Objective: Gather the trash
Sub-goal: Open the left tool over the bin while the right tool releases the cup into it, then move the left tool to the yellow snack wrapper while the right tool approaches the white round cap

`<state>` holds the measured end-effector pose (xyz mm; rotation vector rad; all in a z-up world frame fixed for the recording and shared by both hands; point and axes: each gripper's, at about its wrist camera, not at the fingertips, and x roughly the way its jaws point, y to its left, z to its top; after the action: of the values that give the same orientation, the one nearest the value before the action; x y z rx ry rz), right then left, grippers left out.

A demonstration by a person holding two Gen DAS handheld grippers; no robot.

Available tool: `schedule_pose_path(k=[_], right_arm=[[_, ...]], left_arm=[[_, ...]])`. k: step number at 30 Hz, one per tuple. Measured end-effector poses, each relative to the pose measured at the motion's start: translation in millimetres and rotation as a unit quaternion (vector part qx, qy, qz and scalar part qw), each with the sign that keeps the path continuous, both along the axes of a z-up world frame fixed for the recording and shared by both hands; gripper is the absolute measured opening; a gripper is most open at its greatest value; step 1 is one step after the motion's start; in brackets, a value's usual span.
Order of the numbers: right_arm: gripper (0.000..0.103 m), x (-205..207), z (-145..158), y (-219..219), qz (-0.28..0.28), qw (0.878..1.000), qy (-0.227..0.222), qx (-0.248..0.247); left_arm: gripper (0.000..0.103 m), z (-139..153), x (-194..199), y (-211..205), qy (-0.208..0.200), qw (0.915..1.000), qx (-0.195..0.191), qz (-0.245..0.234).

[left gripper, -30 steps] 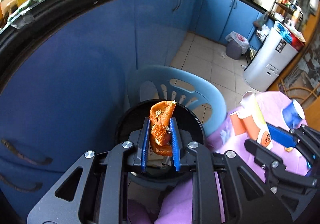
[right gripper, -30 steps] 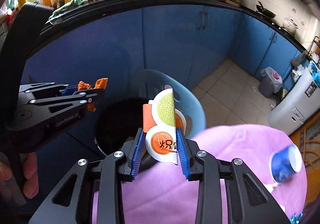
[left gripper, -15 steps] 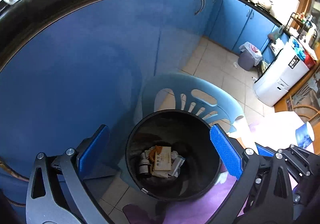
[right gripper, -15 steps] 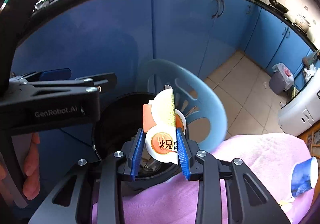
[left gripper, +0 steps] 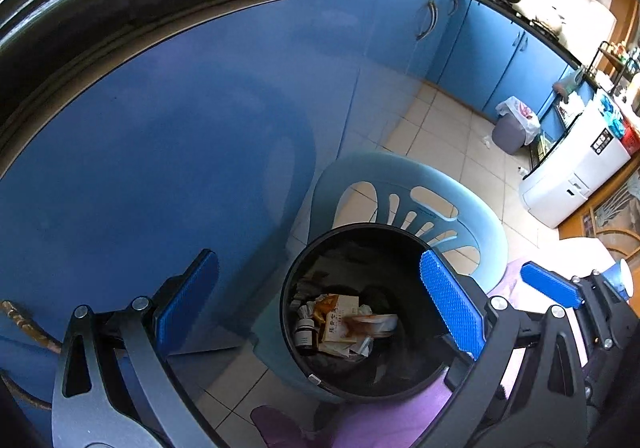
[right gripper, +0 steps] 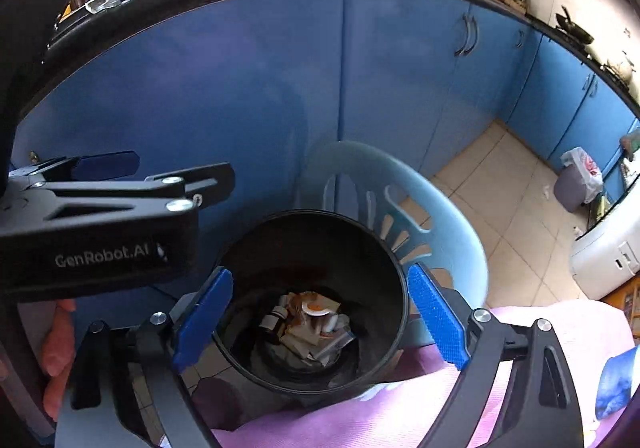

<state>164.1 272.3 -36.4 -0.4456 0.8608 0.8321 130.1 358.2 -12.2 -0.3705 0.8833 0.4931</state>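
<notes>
Left wrist view: the left gripper (left gripper: 320, 304) hangs over a black bin (left gripper: 400, 388) with its jaws spread wide and nothing between them. The bin stands on the tiled floor (left gripper: 452, 135) against a pale blue plastic chair (left gripper: 460, 183), in front of blue cabinet doors (left gripper: 200, 107). At the bottom of the bin lies the trash (left gripper: 340, 324): a printed carton, crumpled wrappers, an orange scrap and a small dark bottle. The right gripper (left gripper: 552, 288) shows at the right edge, above a purple cloth (left gripper: 384, 420). Farther back stand a small grey bin with a white liner (left gripper: 512, 127) and a white appliance (left gripper: 576, 175).

Right wrist view: the right gripper (right gripper: 320, 320) sits above the same black bin (right gripper: 384, 364), its jaws opening, and nothing is caught between the blue pads (right gripper: 436, 316). The trash (right gripper: 312, 324) is down in the bin, a round white and orange piece lying on top of the cartons and the bottle. The left gripper (right gripper: 132, 175) reaches in from the left, with a person's fingers (right gripper: 56, 348) below it. The purple cloth (right gripper: 400, 416) covers the worktop at the bottom, and a blue cup (right gripper: 612, 380) lies at its right edge
</notes>
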Motion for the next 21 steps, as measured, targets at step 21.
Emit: schedule_pose_path(k=[21], right_arm=[[0.087,1.7,11.4,-300.7,-0.32,0.945,-0.045,-0.045]], left_arm=[[0.099,-3.4,44.4,-223.6,0.004,0.9684,-0.009,-0.249]])
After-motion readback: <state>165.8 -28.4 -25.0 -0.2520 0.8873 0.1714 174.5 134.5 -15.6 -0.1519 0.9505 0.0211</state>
